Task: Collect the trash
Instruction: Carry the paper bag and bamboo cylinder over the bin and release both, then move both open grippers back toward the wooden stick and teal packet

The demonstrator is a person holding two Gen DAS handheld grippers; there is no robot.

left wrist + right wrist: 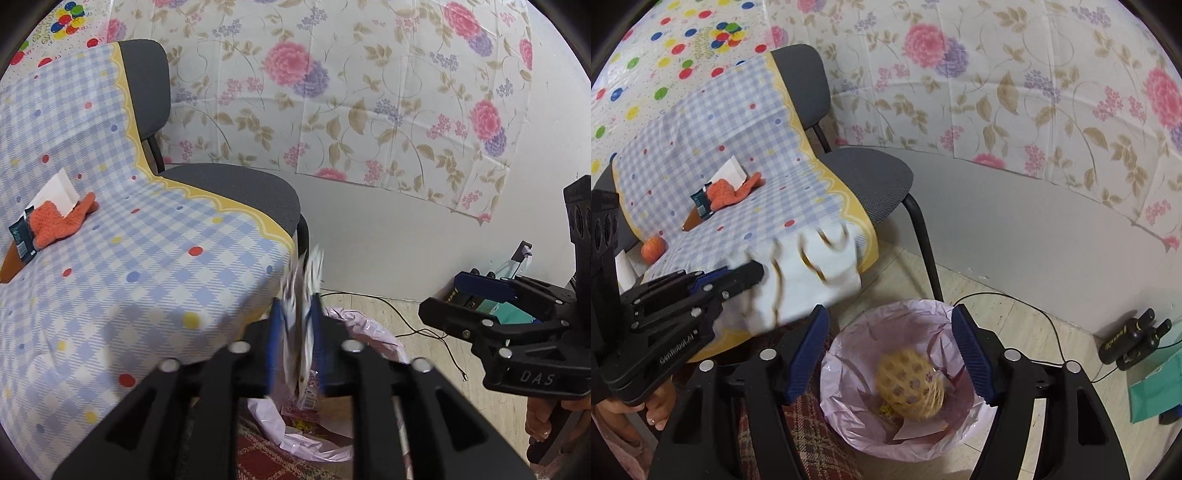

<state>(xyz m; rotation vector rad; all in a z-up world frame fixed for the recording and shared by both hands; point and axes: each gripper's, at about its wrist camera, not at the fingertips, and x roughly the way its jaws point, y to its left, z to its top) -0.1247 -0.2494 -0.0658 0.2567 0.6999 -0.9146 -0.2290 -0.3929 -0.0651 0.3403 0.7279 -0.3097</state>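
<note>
My left gripper (297,314) points down over a bin lined with a pink bag (369,332). A white printed wrapper (303,280) stands blurred between its blue pads, which sit apart and do not seem to press it. In the right wrist view the same wrapper (812,277) hangs off the left gripper (738,278) above the bin's edge. My right gripper (894,354) is open directly over the bin (846,387) with nothing between its fingers. A yellow foam net (908,384), blurred, lies inside the bag below it. The right gripper (461,299) also shows at the right of the left wrist view.
A grey chair (868,173) draped with a blue checked cloth (738,129) stands left of the bin. On it lie an orange knitted cloth (727,194), a white card (733,170), a dark packet (701,203) and an apple (653,249). Black bottles (1134,339), a teal bag (1156,391) and a cable (1052,325) sit by the wall.
</note>
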